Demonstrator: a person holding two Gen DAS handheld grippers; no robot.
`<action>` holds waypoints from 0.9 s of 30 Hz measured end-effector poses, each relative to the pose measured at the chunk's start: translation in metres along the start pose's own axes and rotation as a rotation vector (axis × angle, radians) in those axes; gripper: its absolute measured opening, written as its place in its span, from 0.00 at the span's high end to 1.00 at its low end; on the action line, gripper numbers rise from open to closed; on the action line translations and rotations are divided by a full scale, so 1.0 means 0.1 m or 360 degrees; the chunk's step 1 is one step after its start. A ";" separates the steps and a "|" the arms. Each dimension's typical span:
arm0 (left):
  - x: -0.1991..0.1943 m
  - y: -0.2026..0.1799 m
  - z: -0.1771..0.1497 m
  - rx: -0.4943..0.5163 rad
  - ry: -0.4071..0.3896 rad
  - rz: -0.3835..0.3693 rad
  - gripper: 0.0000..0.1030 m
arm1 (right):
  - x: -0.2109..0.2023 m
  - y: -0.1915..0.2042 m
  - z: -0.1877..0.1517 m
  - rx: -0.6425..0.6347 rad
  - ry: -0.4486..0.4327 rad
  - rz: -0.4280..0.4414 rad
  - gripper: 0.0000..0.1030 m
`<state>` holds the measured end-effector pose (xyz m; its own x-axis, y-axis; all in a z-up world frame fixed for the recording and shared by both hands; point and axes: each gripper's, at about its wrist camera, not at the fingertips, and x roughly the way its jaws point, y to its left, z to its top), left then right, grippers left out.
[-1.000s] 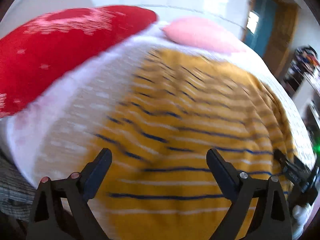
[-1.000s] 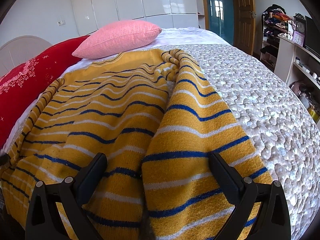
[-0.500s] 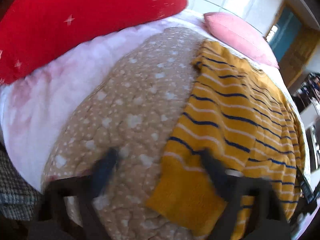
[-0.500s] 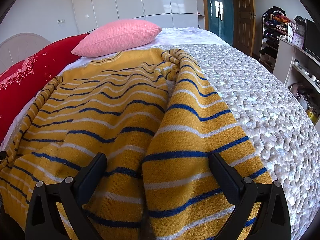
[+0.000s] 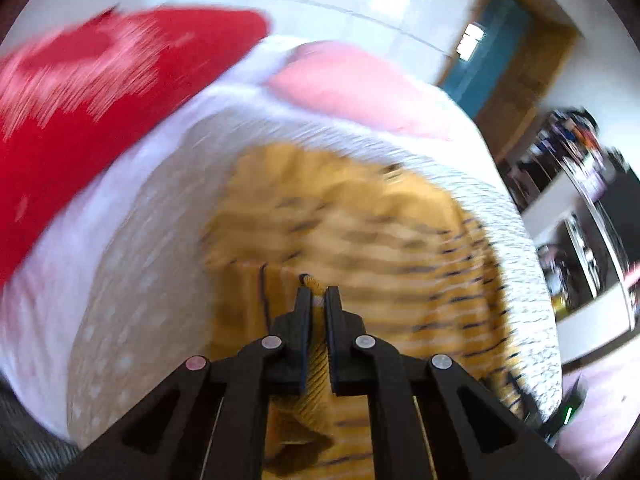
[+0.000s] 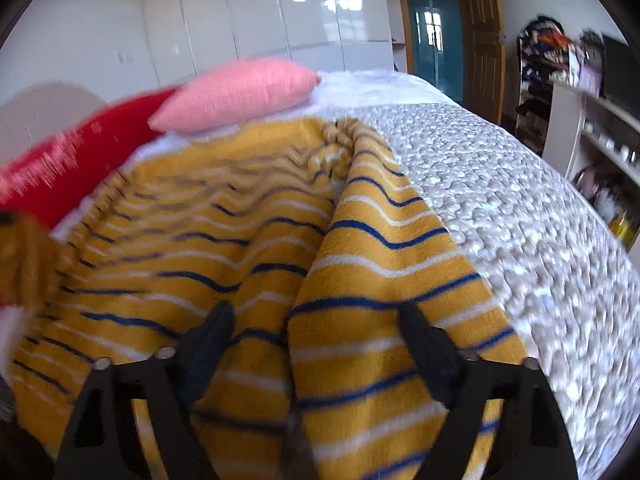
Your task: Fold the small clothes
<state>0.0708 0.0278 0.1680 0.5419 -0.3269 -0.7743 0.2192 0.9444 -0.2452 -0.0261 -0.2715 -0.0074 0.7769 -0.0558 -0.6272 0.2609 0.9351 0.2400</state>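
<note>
A mustard-yellow sweater with blue and white stripes (image 6: 248, 264) lies spread on the bed. In the left wrist view my left gripper (image 5: 317, 294) is shut on a sleeve or edge of the sweater (image 5: 316, 364), lifted above the body of the garment (image 5: 360, 232); this view is motion-blurred. In the right wrist view my right gripper (image 6: 320, 322) is open, its fingers straddling a fold of the sweater near its lower edge. The lifted piece shows blurred at the far left of the right wrist view (image 6: 28, 256).
The bed has a beige dotted quilt (image 6: 520, 216). A pink pillow (image 6: 240, 96) and a red pillow (image 5: 100, 92) lie at its head. White shelves with clutter (image 6: 592, 120) stand to the right of the bed. A teal door (image 6: 434, 40) is behind.
My left gripper has closed on a part of the sweater and swung it up and over the garment. My right gripper has stayed open, moving a little forward.
</note>
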 end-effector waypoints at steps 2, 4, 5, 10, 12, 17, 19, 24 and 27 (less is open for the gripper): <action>0.07 -0.47 0.22 0.0113 -0.0021 -0.0013 0.94 | -0.10 -0.06 -0.08 0.0039 -0.0017 0.0048 0.17; 0.27 -1.09 0.46 0.0253 0.0005 -0.0134 0.92 | -0.16 -0.12 -0.15 0.0032 -0.0031 0.0035 0.17; 0.32 -1.26 0.51 0.0284 0.0033 -0.0194 0.89 | -0.18 -0.15 -0.16 0.0035 -0.0033 0.0024 0.16; 0.54 -1.91 0.65 0.0309 0.0066 -0.0320 0.61 | -0.22 -0.41 -0.17 0.0125 -0.0010 0.0064 0.16; 0.49 -1.87 0.56 0.0309 0.0017 -0.0295 0.47 | -0.25 -0.46 -0.15 0.0140 -0.0016 0.0072 0.16; 0.37 -1.35 0.17 0.0347 -0.0049 -0.0050 0.46 | -0.34 -0.53 -0.15 0.0176 -0.0021 0.0096 0.16; 0.29 -0.98 -0.02 0.0322 -0.0079 0.0033 0.46 | -0.44 -0.61 -0.13 0.0195 -0.0058 0.0085 0.16; 0.14 -0.27 -0.62 0.0261 -0.0164 0.0170 0.40 | -0.65 -0.69 -0.15 0.0130 -0.0058 -0.0004 0.13; 0.22 0.03 -0.93 0.0183 -0.0144 0.0171 0.40 | -0.73 -0.56 -0.26 -0.0043 -0.0007 -0.0067 0.13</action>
<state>0.0074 0.0274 0.0959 0.6368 -0.2312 -0.7356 0.2449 0.9652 -0.0915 -0.1123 -0.3108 0.0062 0.7681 -0.0971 -0.6329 0.2779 0.9410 0.1929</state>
